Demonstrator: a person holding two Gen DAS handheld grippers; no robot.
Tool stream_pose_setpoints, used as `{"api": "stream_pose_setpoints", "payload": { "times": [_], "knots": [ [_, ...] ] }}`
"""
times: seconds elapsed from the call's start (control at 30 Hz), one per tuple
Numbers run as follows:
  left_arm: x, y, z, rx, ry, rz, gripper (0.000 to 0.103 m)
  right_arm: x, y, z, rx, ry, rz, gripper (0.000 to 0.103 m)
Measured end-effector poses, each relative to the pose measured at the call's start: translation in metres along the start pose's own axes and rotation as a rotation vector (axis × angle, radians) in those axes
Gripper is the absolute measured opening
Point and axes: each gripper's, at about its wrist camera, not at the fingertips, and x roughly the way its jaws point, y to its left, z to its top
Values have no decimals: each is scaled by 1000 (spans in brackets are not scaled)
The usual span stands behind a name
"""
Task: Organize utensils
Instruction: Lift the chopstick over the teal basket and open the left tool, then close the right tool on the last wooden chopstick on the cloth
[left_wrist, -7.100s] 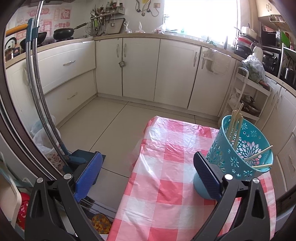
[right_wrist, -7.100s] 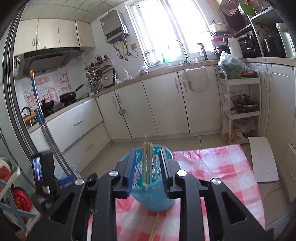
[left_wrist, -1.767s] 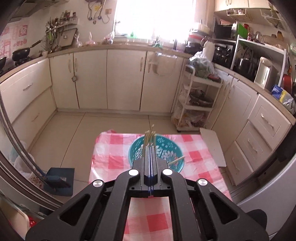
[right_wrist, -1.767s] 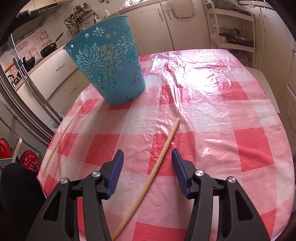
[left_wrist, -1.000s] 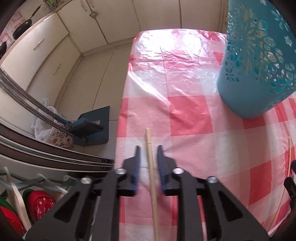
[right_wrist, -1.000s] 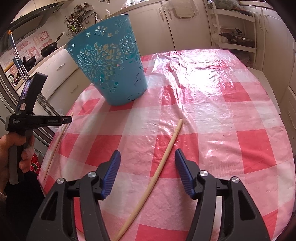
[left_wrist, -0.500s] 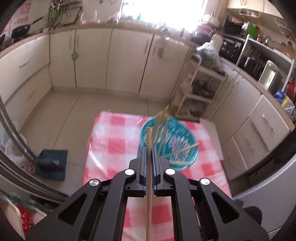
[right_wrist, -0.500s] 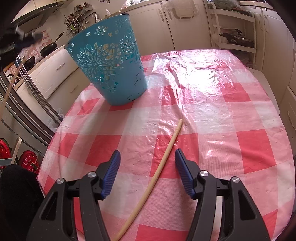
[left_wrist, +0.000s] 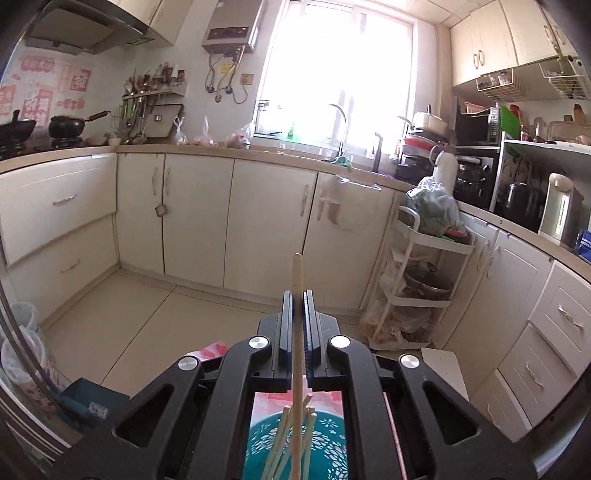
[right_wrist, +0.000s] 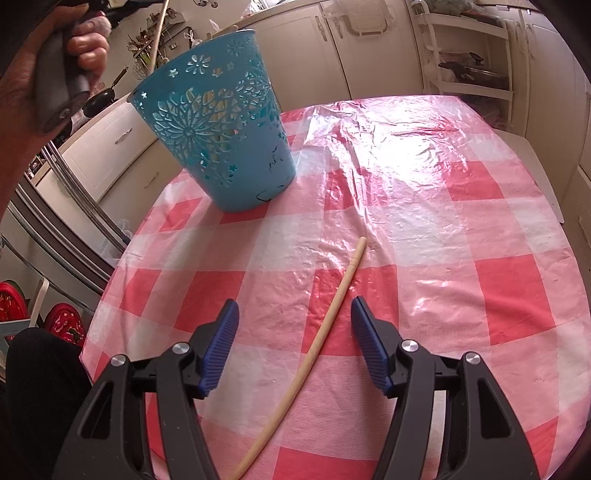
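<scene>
**One chopstick over the basket, one left on the cloth**

While the right claw waits low over the worktop, the left claw has swung up from the cloth's edge, where it closed on a chopstick a second ago, and now holds that chopstick upright, pinched tight between its blue pads. Seen through the frame of the left tool, the stick's lower end hangs right above the mouth of the turquoise basket, among the chopsticks already standing inside. From the right side I can see the person's left hand raised beside the basket, the thin stick slanting down toward its rim.

The right claw has not moved: its jaws stand wide apart, straddling the last loose chopstick, which lies flat on the red-checked cloth, touched by neither pad.

By my reckoning the lift is done and only the release remains for the left side. After that, the piece under the right claw looks to be the only utensil left outside the basket.
</scene>
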Motion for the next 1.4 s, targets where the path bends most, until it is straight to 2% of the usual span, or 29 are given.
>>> {"api": "stream_pose_setpoints", "payload": {
  "times": [0.1,0.2,0.27,0.3,0.33,0.4,0.43,0.53,0.63,0.7,0.73,0.8,0.83,1.03,1.17,1.4],
  "knots": [
    [14,3,-21,25,35,16,5,1,3,0,-13,-2,-7,64],
    [18,7,-43,84,104,22,5,2,6,-1,-27,-3,-16,64],
    [12,9,-56,114,145,30,11,2,6,-1,-34,-4,-19,64],
    [6,12,-62,120,158,35,23,2,6,-2,-39,-5,-20,64],
    [-2,17,-65,120,163,47,43,2,7,-2,-43,-6,-22,64],
    [-24,29,-69,101,142,73,67,2,6,-3,-45,-9,-22,64],
    [-37,36,-71,85,125,76,75,1,6,-3,-38,-11,-19,63],
    [-69,58,-73,59,93,89,85,0,5,-3,-32,-20,-34,58],
    [-87,84,-79,24,68,121,88,0,5,-4,-45,-31,-79,49],
    [-87,102,-83,-32,78,137,89,1,4,-3,-49,-34,-116,38],
    [-83,115,-88,-81,101,145,89,1,4,-2,-53,-33,-141,34],
    [-73,136,-95,-155,172,172,89,3,3,0,-78,-27,-187,13],
    [-68,144,-96,-183,204,172,89,3,2,1,-92,-19,-191,10],
    [-72,164,-100,-200,222,205,89,6,28,1,-285,55,-141,6],
    [-66,167,-104,-197,270,199,89,14,29,6,-293,138,-179,6],
    [-59,153,-108,-122,312,202,90,14,28,3,-277,128,-192,8]
  ]
}}
